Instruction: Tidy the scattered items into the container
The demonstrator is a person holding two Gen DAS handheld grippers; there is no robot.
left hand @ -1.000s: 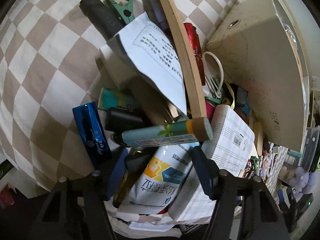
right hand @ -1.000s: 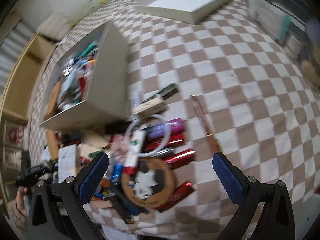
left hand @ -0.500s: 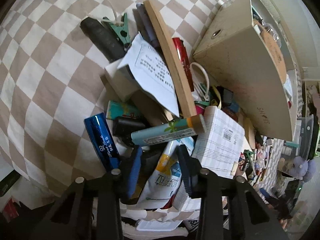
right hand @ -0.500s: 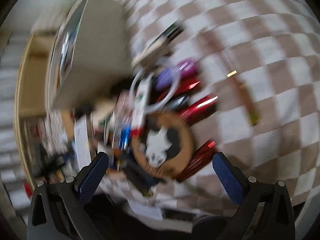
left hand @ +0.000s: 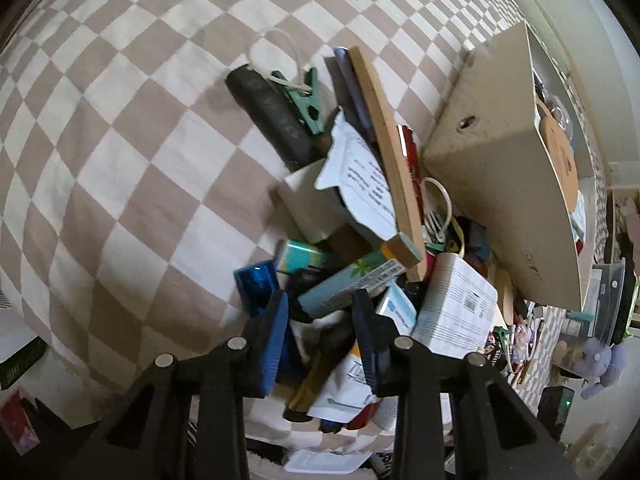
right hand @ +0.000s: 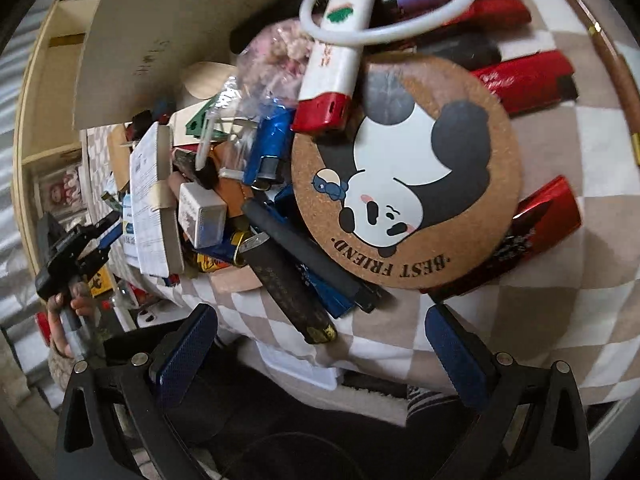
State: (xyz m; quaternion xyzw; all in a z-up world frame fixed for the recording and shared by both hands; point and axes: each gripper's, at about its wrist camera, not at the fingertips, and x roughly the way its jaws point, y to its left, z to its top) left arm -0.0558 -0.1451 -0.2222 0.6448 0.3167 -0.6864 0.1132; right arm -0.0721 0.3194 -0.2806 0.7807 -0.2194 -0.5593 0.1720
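A heap of small items lies on the checkered cloth beside the beige box (left hand: pixel 500 200), which holds several things. My left gripper (left hand: pixel 320 312) points down into the heap's near end, shut on a dark brown bottle (left hand: pixel 320 364) lying over a white pouch (left hand: pixel 344 384). A teal tube (left hand: pixel 348 280) crosses just beyond its fingertips. My right gripper (right hand: pixel 320 340) hangs open and empty over the other end of the heap, a black tube (right hand: pixel 288 280) between its wide jaws. The round cork panda coaster (right hand: pixel 404 172) sits just ahead.
Red lighters (right hand: pixel 524 80), a white lighter (right hand: pixel 336 60) and a white ring cord (right hand: pixel 400 28) lie around the coaster. A wooden slat (left hand: pixel 388 160), a white booklet (left hand: pixel 456 308) and a green clip (left hand: pixel 308 100) are in the heap. The table edge runs just below both grippers.
The left jaws closed from wide apart onto the dark bottle, and the view pulled back a little. The right gripper dropped and tipped down towards the heap, so the coaster looms large.
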